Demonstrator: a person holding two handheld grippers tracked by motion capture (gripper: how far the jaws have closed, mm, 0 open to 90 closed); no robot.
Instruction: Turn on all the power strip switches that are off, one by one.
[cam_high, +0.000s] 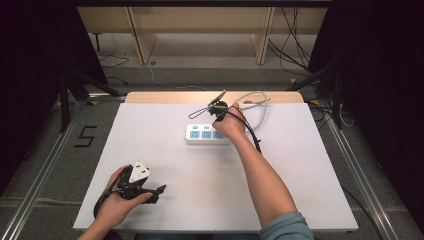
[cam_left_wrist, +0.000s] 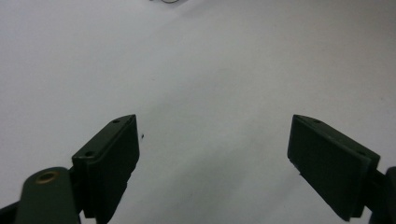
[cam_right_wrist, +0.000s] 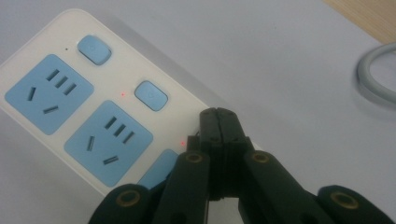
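A white power strip (cam_high: 202, 134) with blue sockets lies at the middle of the white table (cam_high: 210, 195), its grey cable (cam_high: 257, 107) looping off to the back right. My right gripper (cam_high: 220, 120) is shut and points down at the strip's right end. In the right gripper view the closed tips (cam_right_wrist: 218, 116) rest at the strip (cam_right_wrist: 70, 102) where its third switch would be, in line with two blue switches (cam_right_wrist: 151, 95). Small red lights glow beside the switches. My left gripper (cam_high: 157, 194) lies near the front left edge, open, nothing between its jaws (cam_left_wrist: 215, 140).
The grey cable (cam_right_wrist: 373, 79) curves over the table right of the strip. A wooden strip (cam_high: 165, 96) borders the table's far edge. Black stands and loose wires are on the floor behind, and a "5" (cam_high: 86, 136) is marked on the floor at the left.
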